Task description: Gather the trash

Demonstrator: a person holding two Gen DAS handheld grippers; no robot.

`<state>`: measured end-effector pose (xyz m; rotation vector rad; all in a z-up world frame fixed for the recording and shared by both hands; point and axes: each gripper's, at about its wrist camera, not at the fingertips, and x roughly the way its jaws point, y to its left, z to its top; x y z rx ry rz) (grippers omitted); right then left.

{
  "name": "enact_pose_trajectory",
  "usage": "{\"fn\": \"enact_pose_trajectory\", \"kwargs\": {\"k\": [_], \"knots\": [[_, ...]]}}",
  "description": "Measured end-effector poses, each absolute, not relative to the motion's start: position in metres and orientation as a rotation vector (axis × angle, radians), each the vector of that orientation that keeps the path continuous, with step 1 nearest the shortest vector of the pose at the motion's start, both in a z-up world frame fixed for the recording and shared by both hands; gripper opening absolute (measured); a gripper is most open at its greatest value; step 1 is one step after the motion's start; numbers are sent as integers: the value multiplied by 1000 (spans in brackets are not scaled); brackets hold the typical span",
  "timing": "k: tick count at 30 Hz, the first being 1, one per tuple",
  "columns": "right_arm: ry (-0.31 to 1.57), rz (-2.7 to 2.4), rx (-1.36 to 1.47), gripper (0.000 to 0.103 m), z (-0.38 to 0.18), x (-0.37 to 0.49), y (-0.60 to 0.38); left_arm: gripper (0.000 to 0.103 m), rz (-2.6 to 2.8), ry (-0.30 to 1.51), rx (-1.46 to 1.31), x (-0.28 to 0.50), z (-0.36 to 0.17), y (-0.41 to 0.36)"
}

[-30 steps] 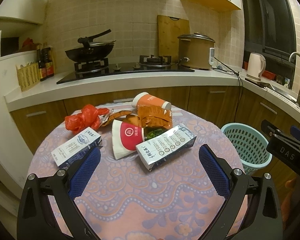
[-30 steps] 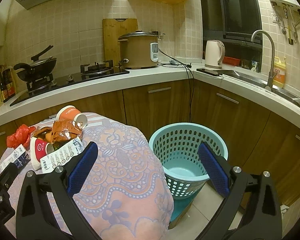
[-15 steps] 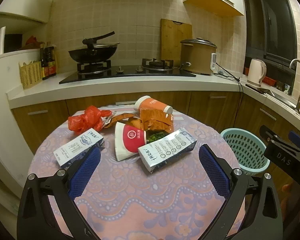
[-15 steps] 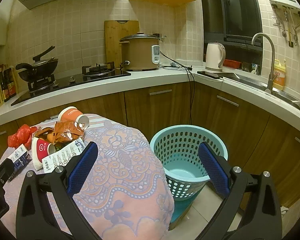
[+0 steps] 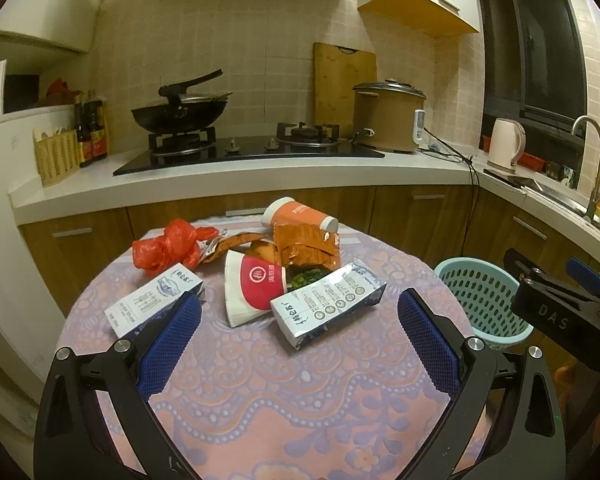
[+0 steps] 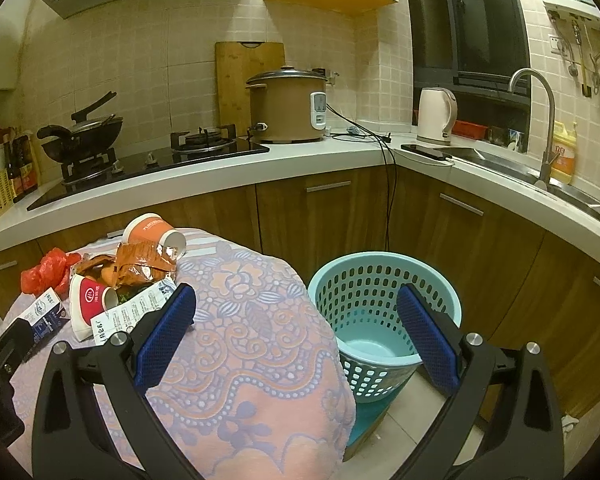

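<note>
hovering over the table (image 5: 300, 400) with both tools idle: left gripper (image 5: 299, 344) has its blue pads spread wide with nothing between them; right gripper (image 6: 296, 338) likewise spread and empty, aimed between table edge and basket (image 6: 384, 280).

risks, as judged:
- trash is heaped at frame centre. near carton (image 5: 327, 303) leans on the red cup (image 5: 256, 286), wrapper (image 5: 306, 248) lies over both. closing on the carton may drag or tip its neighbours, maybe roll the orange cup (image 5: 300, 216) off the far edge.
- carton lies skewed to the pads; a grip across its corners could slip.
- basket stands on the floor, below the table rim, lower right of the right view. a release too early lands on the cloth or floor.
- the two tools sit close at right edge of left view; a cross reach could knock them.

where things lie: near carton just above and between the left pads, not touching. second carton (image 5: 154, 304) beside the left pad, partly hidden by it. red bag (image 5: 166, 248) upper left of the heap. basket looks empty.
</note>
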<state>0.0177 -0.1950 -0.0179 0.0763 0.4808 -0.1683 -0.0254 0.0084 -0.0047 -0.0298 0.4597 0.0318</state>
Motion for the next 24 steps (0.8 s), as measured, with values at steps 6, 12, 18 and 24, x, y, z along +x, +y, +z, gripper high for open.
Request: {"fn": "enact_pose_trajectory", "kwargs": {"k": [6,12,18,24], "knots": [[480,-172,66,95,-18,19,-192,96,25,460,-27,-25,-5,7],[480,-170,52,95,-19,20,-188,96,25,460,-27,-25,-5,7],[481,-162,34,95,-20,21,-182,96,36,469,-27,-22,-8,12],[490,-150,13,94,-23,25,-173,96,77,477,-42,-18,-12,39]]}}
